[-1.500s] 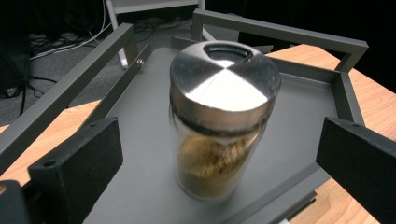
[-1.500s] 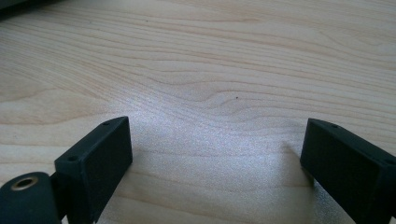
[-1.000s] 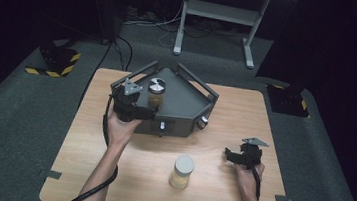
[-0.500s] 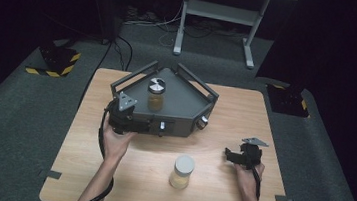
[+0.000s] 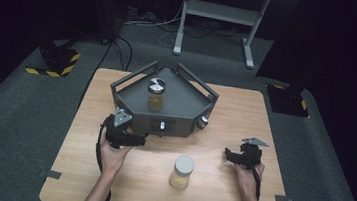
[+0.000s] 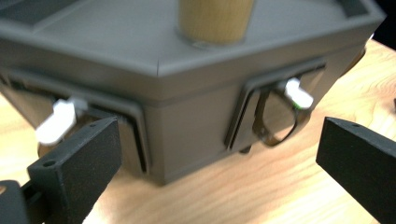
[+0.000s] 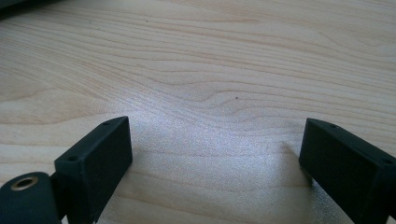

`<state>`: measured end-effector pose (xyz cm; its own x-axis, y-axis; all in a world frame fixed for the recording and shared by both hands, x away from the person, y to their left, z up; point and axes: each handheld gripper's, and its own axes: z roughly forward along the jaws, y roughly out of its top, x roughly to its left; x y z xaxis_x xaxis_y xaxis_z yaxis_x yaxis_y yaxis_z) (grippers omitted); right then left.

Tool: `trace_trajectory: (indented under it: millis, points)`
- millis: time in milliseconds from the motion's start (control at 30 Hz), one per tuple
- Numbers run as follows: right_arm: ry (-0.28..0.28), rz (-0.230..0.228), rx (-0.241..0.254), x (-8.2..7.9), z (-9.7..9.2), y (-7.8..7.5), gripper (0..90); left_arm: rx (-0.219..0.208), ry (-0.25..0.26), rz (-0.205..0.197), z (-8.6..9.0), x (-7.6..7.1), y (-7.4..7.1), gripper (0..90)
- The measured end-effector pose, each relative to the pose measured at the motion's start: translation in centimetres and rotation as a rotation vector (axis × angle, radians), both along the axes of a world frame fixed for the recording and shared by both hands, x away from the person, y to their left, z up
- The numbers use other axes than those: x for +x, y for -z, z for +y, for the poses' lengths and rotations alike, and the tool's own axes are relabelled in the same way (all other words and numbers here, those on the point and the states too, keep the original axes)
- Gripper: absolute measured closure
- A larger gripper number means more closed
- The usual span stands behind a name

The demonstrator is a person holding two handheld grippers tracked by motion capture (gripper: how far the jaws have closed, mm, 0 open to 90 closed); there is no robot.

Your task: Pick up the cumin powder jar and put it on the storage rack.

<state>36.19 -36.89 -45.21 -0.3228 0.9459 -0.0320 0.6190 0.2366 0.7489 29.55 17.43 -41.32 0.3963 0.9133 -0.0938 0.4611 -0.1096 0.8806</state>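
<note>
The left tongs have come down from above the dark grey angular fixture to bench level at its front-left corner, jaws wide apart on nothing. The amber jar with a grey lid stands on the fixture's deck. A white switch lever, slightly blurred, seems the next target. The right tongs rest open near the second pale-lidded jar.

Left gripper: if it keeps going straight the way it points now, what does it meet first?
Most likely the front corner of the grey machine, which sits dead ahead between the open jaws of the left gripper. Nothing lies in between, though the gap is hard to judge.
</note>
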Motion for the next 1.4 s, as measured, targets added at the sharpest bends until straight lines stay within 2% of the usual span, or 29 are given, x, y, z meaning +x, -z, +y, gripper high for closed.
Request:
trace_trajectory:
  millis: [67,133,200,500,633,733,1033,1167,1400]
  points:
    - [0.000,0.000,0.000,0.0,0.0,0.0,8.9,0.003,-0.004,0.006,0.1,-0.1,0.3,0.4]
    - [0.000,0.000,0.000,0.0,0.0,0.0,9.0,-0.001,-0.018,0.026,0.2,-0.1,1.3,0.4]
    - [0.000,0.000,0.000,0.0,0.0,0.0,9.0,0.021,-0.029,0.042,0.0,-0.1,1.9,0.4]
    - [-0.001,-0.001,-0.001,0.0,0.0,0.0,9.0,0.076,-0.044,0.105,-1.0,1.0,3.5,0.4]
    - [0.000,0.000,0.000,0.0,0.0,0.0,9.0,0.081,-0.058,0.126,-1.3,1.4,3.9,0.4]
    - [0.000,0.000,0.000,0.0,0.0,0.0,9.1,0.078,-0.072,0.141,-1.3,1.8,4.2,0.4]
    - [-0.001,0.000,0.000,0.0,0.0,0.0,9.2,0.110,-0.095,0.190,-1.7,2.6,4.9,0.5]
    - [-0.002,0.000,0.001,0.0,0.0,0.0,9.2,0.123,-0.093,0.193,-2.0,2.8,4.8,0.5]
    - [-0.003,-0.001,-0.001,0.0,0.0,0.0,9.3,0.181,-0.097,0.219,-3.1,3.4,4.5,0.7]
